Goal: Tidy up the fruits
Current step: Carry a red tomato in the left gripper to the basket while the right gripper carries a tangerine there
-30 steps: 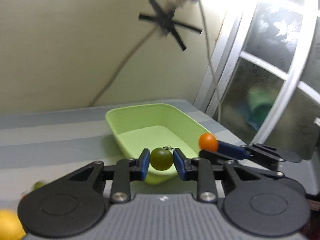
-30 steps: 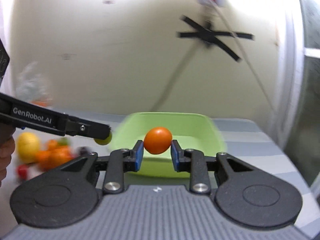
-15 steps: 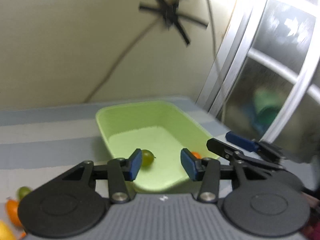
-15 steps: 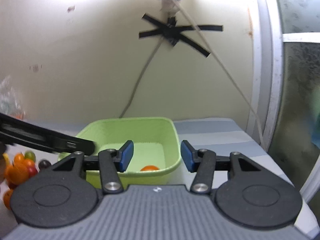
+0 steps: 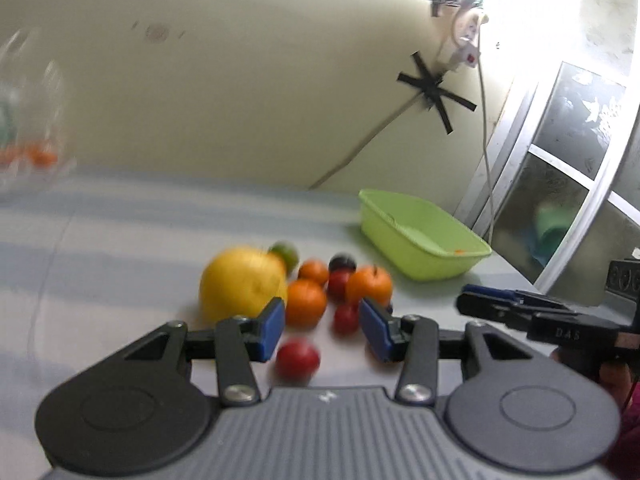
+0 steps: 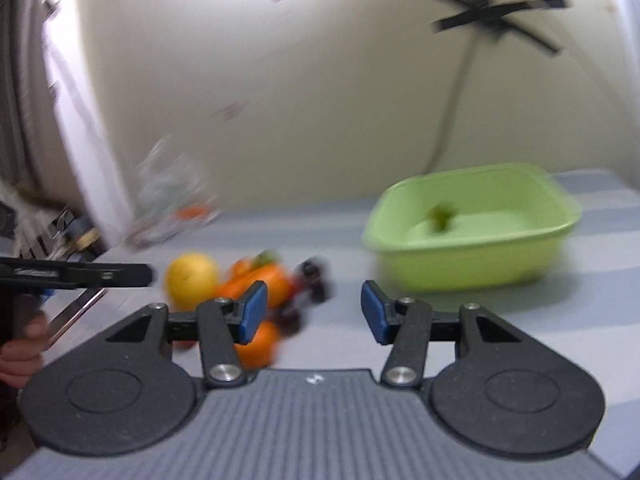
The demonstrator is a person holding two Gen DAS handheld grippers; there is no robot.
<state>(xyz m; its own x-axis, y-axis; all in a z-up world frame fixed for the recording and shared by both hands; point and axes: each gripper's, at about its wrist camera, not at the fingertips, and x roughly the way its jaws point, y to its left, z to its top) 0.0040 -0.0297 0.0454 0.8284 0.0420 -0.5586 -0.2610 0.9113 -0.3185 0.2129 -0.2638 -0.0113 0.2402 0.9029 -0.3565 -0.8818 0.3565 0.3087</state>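
Stage: early in the sorting, judged from how little sits in the green tub (image 5: 424, 240) at right of the left wrist frame.
Done: one small green fruit (image 6: 442, 216) lying inside the tub in the right wrist frame; a sliver of orange fruit (image 5: 460, 251) showing at its far rim.
Left: the pile on the tabletop (image 5: 120, 240), centre frame: a big yellow fruit (image 5: 242, 286), several oranges (image 5: 306, 302), a red fruit (image 5: 298, 360) nearest, dark and green ones behind.
Left gripper (image 5: 322, 330): fingers spread, having just opened, nothing between the pads; red fruit low in the gap, untouched.
Right gripper (image 6: 314, 312): fingers spread, just opened, empty, bare tabletop in the gap.
Next, likely: another pick from the pile.
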